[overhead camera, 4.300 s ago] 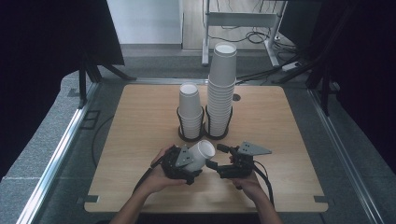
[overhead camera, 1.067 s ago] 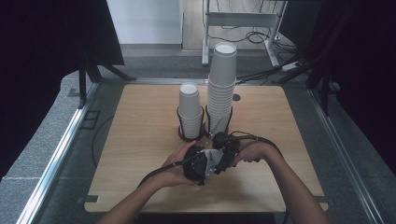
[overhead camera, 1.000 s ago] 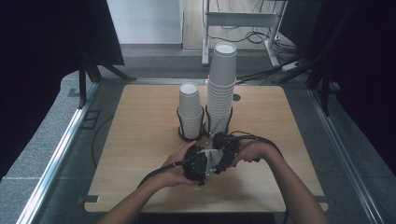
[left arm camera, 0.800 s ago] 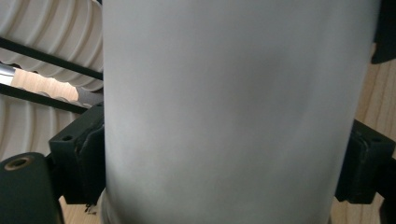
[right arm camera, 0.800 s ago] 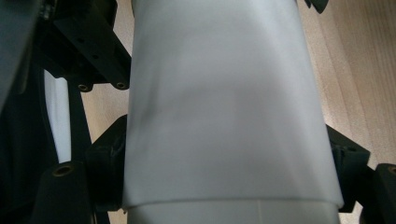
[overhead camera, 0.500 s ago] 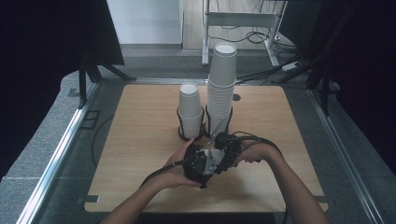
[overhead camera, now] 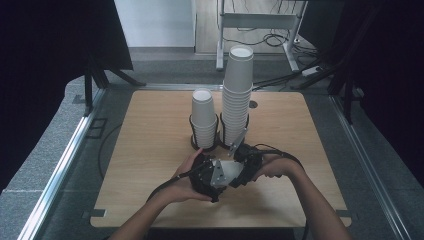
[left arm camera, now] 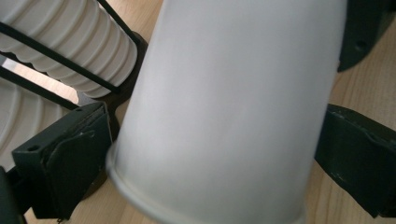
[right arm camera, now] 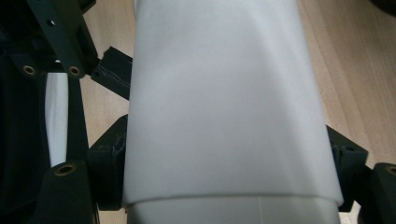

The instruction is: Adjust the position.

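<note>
A white paper cup (overhead camera: pixel 228 172) lies on its side just above the table between both hands. My left gripper (overhead camera: pixel 209 179) has just been opening; its jaws stand wide on either side of the cup (left arm camera: pixel 224 112), which is between them. My right gripper (overhead camera: pixel 245 167) has just been closing, and its jaws are shut on the cup (right arm camera: pixel 224 102), pinching its wall from both sides. A short stack of white cups (overhead camera: pixel 203 117) and a tall stack (overhead camera: pixel 237 95) stand in black wire holders right behind the hands.
The wooden table (overhead camera: pixel 145 145) has bare room left and right of the hands. The ribbed cup stacks (left arm camera: pixel 70 46) in their black frames are close to the left gripper. Dark curtains and a metal floor rail (overhead camera: pixel 60 165) border the table.
Four seconds ago the left gripper alone held the cup, with the right gripper apart at its right. Now both meet at the cup, a little nearer the stacks.
</note>
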A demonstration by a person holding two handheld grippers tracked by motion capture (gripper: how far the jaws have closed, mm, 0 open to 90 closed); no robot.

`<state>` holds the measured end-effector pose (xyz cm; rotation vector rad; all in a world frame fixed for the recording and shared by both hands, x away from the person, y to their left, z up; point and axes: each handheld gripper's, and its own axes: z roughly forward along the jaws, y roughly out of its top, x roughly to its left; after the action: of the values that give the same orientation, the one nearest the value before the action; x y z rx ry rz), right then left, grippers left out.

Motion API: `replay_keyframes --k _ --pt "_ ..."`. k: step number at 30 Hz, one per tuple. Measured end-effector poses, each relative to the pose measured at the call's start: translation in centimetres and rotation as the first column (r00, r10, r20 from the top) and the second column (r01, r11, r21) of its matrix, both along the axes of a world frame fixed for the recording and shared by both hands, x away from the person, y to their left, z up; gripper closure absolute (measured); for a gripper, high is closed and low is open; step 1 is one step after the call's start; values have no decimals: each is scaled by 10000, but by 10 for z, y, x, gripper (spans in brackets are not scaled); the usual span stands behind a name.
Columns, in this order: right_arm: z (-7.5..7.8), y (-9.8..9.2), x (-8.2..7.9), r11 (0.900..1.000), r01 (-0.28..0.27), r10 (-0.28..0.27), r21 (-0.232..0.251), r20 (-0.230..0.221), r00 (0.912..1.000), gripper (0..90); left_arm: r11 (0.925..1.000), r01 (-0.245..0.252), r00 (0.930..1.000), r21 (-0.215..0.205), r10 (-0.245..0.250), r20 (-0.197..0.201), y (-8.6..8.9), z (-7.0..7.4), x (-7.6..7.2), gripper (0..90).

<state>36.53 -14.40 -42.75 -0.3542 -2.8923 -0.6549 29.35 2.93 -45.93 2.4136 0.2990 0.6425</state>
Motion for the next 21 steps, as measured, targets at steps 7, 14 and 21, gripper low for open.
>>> replay_keyframes --k 7,14,21 --pt "0 -8 0 9995 182 -186 257 144 9997 228 9986 -102 9999 -513 105 48 13 8 -3 0" --pt "5 -19 0 9906 737 -837 1149 853 9928 228 9855 -704 9973 -1547 663 -318 33 20 -5 0" --pt "8 -28 -8 9474 1488 -2018 2835 1680 9649 225 9459 -1593 9837 -2826 1278 -1268 58 22 0 0"
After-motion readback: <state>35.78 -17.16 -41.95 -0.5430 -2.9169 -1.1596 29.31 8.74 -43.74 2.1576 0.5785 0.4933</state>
